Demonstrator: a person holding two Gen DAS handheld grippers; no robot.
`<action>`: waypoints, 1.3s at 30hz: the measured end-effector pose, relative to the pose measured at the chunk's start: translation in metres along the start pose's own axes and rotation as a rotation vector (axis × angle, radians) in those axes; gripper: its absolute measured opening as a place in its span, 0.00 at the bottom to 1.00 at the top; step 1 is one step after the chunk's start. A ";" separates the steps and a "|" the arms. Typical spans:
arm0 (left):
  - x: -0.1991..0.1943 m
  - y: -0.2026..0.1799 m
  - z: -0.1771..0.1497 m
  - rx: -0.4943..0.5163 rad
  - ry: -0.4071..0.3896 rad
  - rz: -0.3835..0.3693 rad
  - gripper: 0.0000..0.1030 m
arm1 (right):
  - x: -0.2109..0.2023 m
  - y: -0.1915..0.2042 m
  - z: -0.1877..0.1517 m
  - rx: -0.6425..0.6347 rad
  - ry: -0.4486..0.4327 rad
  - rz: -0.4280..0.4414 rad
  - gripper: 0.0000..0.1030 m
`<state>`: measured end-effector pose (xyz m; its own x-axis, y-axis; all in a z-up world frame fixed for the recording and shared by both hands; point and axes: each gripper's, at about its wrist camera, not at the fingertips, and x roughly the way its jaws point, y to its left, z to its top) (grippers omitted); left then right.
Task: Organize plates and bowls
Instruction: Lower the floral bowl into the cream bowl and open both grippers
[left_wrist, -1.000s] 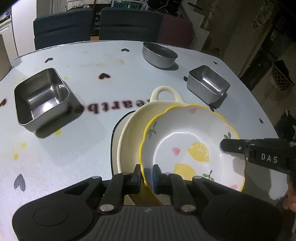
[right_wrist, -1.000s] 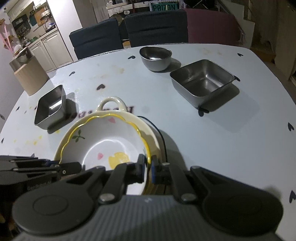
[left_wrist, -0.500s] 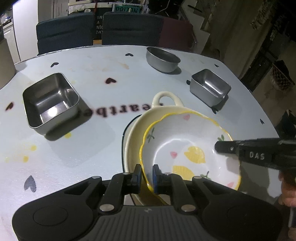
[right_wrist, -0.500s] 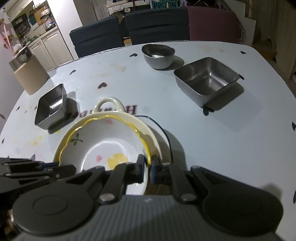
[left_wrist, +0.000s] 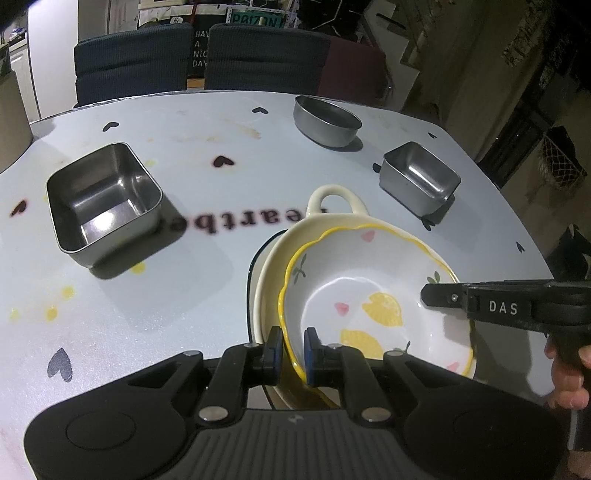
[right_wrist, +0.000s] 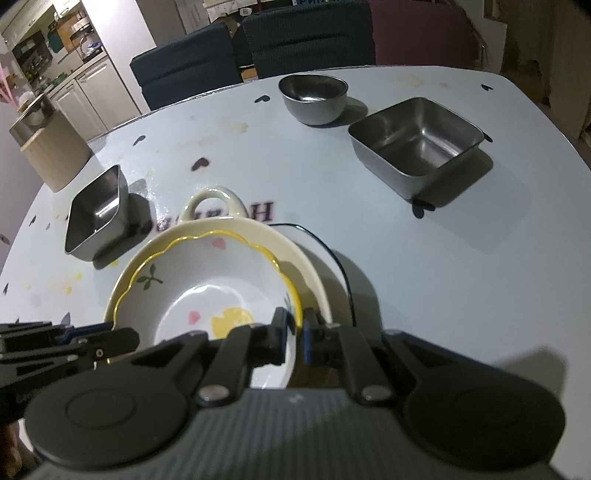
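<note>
A white bowl with a yellow scalloped rim and lemon print sits inside a cream bowl with a loop handle, over a dark-rimmed plate. My left gripper is shut on the lemon bowl's near rim. My right gripper is shut on the bowl's opposite rim; it also shows in the left wrist view. In the right wrist view the lemon bowl sits in the cream bowl.
A square steel tray stands left, a smaller steel tray and a round steel bowl at the back right. Chairs stand behind the table. A wooden bin is far left.
Both grippers stay shut on the lemon bowl. The bowl has settled down and to the left, deeper into the cream bowl, and both cameras have moved with it.
</note>
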<state>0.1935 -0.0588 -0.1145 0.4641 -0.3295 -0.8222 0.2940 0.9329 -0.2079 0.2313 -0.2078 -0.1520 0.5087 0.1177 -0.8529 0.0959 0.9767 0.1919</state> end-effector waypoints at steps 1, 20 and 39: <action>0.001 0.000 0.000 0.001 0.000 -0.001 0.12 | 0.000 0.000 0.000 -0.003 0.000 -0.001 0.09; 0.005 -0.002 0.002 0.004 0.004 -0.015 0.12 | -0.005 -0.002 -0.004 0.004 -0.001 -0.022 0.10; -0.016 -0.010 0.005 0.043 -0.030 0.011 0.27 | -0.019 0.000 -0.009 -0.045 -0.007 0.037 0.40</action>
<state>0.1873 -0.0635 -0.0968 0.4921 -0.3238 -0.8080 0.3241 0.9297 -0.1752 0.2145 -0.2080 -0.1401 0.5170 0.1529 -0.8422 0.0385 0.9788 0.2013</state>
